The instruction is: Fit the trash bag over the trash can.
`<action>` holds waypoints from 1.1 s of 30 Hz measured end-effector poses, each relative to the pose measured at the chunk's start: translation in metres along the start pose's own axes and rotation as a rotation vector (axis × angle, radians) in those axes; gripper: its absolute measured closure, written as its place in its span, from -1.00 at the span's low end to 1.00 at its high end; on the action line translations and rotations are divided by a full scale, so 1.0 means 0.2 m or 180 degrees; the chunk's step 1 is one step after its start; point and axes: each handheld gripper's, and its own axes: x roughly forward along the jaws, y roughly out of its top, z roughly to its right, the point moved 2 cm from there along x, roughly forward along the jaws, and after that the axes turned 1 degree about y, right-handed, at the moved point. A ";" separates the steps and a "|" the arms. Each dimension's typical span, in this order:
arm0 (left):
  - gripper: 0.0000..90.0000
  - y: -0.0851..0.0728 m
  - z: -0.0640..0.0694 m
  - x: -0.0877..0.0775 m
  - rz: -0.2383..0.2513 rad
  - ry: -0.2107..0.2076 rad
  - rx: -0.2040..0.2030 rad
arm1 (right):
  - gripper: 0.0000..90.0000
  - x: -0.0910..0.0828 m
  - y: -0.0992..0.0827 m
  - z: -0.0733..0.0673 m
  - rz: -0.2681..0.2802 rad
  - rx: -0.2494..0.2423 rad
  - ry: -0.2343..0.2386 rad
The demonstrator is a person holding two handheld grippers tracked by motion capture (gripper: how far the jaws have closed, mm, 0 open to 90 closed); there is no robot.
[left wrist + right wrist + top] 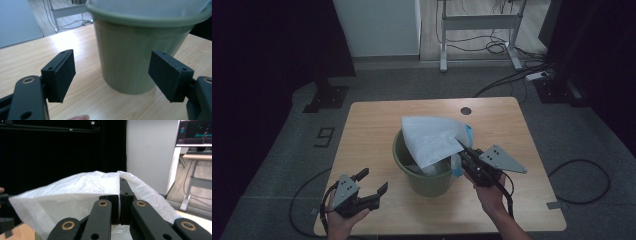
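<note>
My right gripper (462,146) is clamped on a pinch of the white plastic bag (432,140), at the bag's right edge just above the rim of the green bin (424,182). In the right gripper view the film (75,192) bunches between the closed jaws and spreads away to the left. From that pinch the bag runs up and left across the bin mouth, its long axis slanting from my gripper toward the far left corner, lower end tucked inside the bin. My left gripper (369,187) hangs with jaws spread wide and nothing in them, near the front left of the tabletop (372,130); the bin wall (125,57) lies straight ahead of it and slightly right. I judge that the bag's free left side is the left gripper's to reach, up and rightward over the rim.
</note>
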 end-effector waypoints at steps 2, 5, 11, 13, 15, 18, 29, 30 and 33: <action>-0.53 0.03 0.03 0.00 0.0028 -0.0017 0.0040 | 0.95 0.00 -0.02 0.00 -0.0036 0.0011 0.0019; -0.53 0.07 0.06 0.00 0.0055 -0.0034 0.0060 | 0.94 0.01 -0.03 0.00 -0.0094 0.0015 0.0057; -0.53 0.16 0.13 0.01 0.0067 -0.0105 0.0055 | 0.94 0.01 -0.04 -0.02 -0.0152 -0.0068 0.0055; -0.53 0.20 0.15 0.02 0.0066 -0.0134 0.0061 | 0.94 0.01 -0.04 -0.02 -0.0156 -0.0079 0.0064; -0.53 0.25 0.17 0.03 0.0076 -0.0155 0.0029 | 0.93 0.01 -0.03 -0.03 -0.0191 -0.0093 0.0085; -0.50 0.30 0.21 0.04 0.0050 -0.0154 0.0033 | 0.92 0.03 -0.03 -0.03 -0.0228 -0.0083 0.0080; -0.04 0.42 0.31 0.16 0.0004 -0.0076 0.0327 | 0.91 0.05 -0.02 -0.05 -0.0306 -0.0089 0.0114; 0.03 0.43 0.31 0.18 -0.0028 -0.0069 0.0342 | 0.91 0.05 -0.02 -0.05 -0.0308 -0.0084 0.0127; 0.29 0.42 0.31 0.22 -0.0097 -0.0053 0.0385 | 0.90 0.05 -0.02 -0.06 -0.0318 -0.0088 0.0141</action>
